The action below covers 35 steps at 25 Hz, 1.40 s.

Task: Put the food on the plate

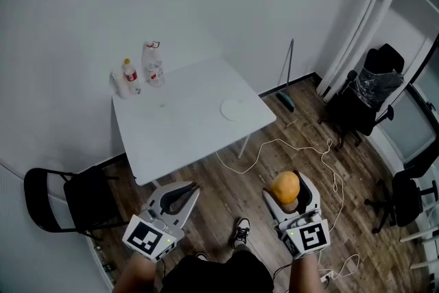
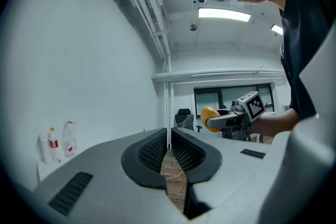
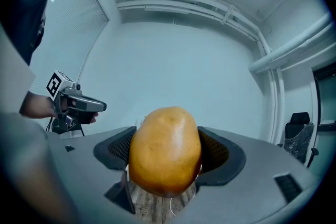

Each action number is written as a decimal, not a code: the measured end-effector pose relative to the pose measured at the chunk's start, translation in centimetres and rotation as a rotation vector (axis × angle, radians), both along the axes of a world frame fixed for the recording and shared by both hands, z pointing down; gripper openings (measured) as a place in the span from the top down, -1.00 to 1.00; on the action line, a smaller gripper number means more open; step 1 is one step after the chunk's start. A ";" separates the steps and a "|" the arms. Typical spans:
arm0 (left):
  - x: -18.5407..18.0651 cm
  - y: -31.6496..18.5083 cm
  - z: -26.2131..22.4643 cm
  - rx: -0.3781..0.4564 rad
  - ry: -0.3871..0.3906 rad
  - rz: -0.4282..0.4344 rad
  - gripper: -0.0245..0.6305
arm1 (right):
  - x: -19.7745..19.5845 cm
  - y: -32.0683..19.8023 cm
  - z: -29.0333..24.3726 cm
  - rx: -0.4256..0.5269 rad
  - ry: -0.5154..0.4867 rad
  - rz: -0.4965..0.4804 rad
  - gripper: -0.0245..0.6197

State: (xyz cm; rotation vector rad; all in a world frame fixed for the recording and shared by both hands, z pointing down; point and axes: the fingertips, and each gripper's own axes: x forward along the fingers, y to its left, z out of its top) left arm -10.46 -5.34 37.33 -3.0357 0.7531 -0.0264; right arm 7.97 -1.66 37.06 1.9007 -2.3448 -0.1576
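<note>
My right gripper is shut on an orange-yellow mango, held over the wooden floor in front of the table. In the right gripper view the mango fills the gap between the black pads, and that gripper points at a bare wall. A small white plate lies on the white table near its right edge, well ahead of both grippers. My left gripper hovers below the table's front edge; in its own view the left gripper has its jaws together with nothing between them.
Two plastic bottles and a clear one stand at the table's far left corner. A black chair sits left of the table, office chairs at the right. A white cable loops across the floor.
</note>
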 end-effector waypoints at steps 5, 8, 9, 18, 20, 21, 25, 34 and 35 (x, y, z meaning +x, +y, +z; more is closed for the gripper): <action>3.4 -4.1 -0.1 -0.007 -0.002 -0.053 0.80 | 3.3 -4.6 0.0 0.009 -0.005 -0.051 -0.24; 6.0 -7.0 -0.6 -0.005 -0.005 -0.078 0.79 | 6.1 -7.6 -0.6 0.015 0.002 -0.070 -0.24; 7.0 -7.9 -0.9 -0.004 -0.008 -0.088 0.80 | 7.1 -8.6 -0.7 0.017 0.000 -0.077 -0.24; 15.5 -14.9 -1.8 -0.007 -0.021 -0.177 0.80 | 16.3 -17.0 -0.7 0.011 -0.028 -0.147 -0.24; 17.3 -16.1 -1.6 -0.020 -0.029 -0.195 0.79 | 18.1 -18.5 -0.5 0.007 -0.035 -0.161 -0.24; 18.1 -16.7 -1.6 -0.022 -0.032 -0.202 0.79 | 19.0 -19.2 -0.4 0.005 -0.039 -0.168 -0.24; 20.3 -19.1 -1.5 -0.037 -0.033 -0.226 0.79 | 21.5 -22.1 0.2 -0.004 -0.046 -0.192 -0.24; 20.8 -24.0 -0.5 -0.039 -0.041 -0.223 0.79 | 21.7 -27.6 1.8 -0.029 -0.053 -0.205 -0.24; 20.4 -24.6 -0.1 -0.056 -0.042 -0.224 0.79 | 21.3 -28.2 2.1 -0.037 -0.052 -0.202 -0.24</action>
